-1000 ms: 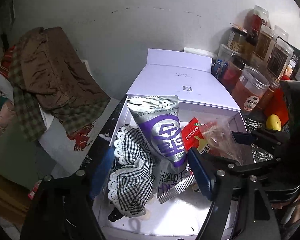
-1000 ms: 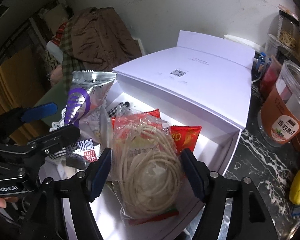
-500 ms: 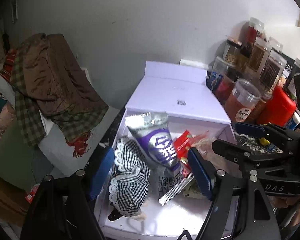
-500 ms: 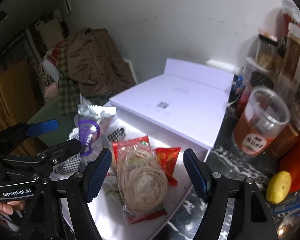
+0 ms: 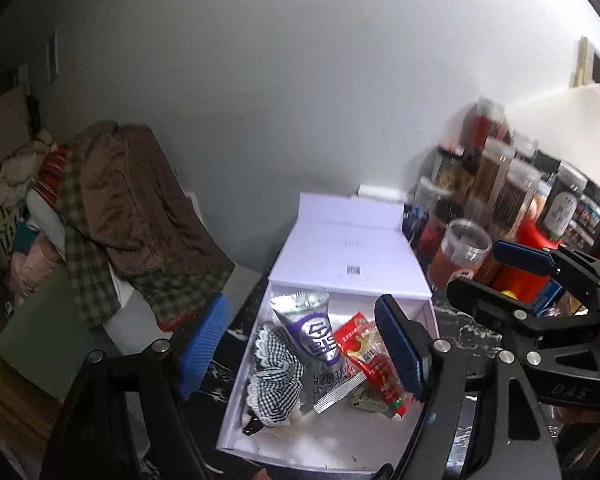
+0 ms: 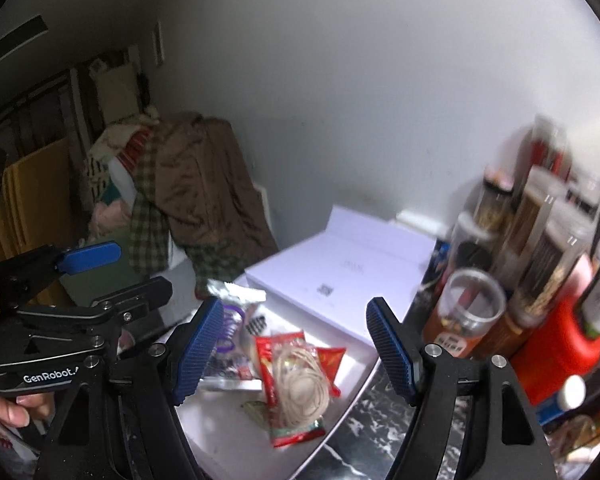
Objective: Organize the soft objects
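An open white box (image 5: pixel 380 434) (image 6: pixel 220 436) holds a black-and-white checked frilly cloth (image 5: pixel 274 376), a silver and purple pouch (image 5: pixel 314 334) (image 6: pixel 230 320), a red snack packet (image 5: pixel 374 364) and a clear bag of pale rubber bands (image 6: pixel 300 380). Its lid (image 5: pixel 350 262) (image 6: pixel 340 276) lies open behind. My left gripper (image 5: pixel 300 348) (image 6: pixel 116 272) is open and empty, raised above the box. My right gripper (image 6: pixel 292 350) (image 5: pixel 496 270) is open and empty, above the box's right side.
Several jars and bottles (image 5: pixel 496 196) (image 6: pixel 540 240) and a red container (image 6: pixel 556 344) crowd the dark marble counter (image 6: pixel 368 416) at the right. A pile of brown and checked clothes (image 5: pixel 116 208) (image 6: pixel 188 192) lies at the left. A grey wall stands behind.
Both grippers have pulled back and up from the box. The bag of rubber bands, earlier between my right gripper's fingers, now lies in the box.
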### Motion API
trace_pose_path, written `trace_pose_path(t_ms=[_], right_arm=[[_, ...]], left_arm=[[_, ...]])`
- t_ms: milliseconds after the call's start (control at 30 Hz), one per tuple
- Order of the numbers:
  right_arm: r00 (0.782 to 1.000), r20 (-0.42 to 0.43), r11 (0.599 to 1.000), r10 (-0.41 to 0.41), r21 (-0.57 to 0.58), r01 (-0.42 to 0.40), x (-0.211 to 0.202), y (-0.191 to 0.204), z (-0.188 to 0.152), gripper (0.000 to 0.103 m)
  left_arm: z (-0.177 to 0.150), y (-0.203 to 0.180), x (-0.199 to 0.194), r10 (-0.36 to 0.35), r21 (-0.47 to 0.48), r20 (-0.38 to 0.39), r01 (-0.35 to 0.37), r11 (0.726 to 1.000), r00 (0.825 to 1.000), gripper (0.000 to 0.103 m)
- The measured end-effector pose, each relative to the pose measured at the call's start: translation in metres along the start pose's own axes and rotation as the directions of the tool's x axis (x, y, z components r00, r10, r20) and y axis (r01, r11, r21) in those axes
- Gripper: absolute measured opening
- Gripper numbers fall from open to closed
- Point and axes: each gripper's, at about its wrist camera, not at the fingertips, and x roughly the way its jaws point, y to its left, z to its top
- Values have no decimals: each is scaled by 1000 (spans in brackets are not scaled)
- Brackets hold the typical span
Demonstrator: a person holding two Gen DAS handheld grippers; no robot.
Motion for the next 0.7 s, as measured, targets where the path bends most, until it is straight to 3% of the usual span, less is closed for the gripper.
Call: trace_pose_path(t_ms=[200,300,700], right_arm=[[997,80,999,-14,-28,17,-45,20,9,78],[993,117,999,-10,-38,14,-66,28,9,85],[975,218,995,-47,-71,64,-137,59,-19,96]], left_arm=[[5,3,-50,33,-1,88,-34,999,996,76],[4,3,-71,45,5,114,-46,999,992,76],[-20,-3,-138,52,5,181,-54,999,982,76]])
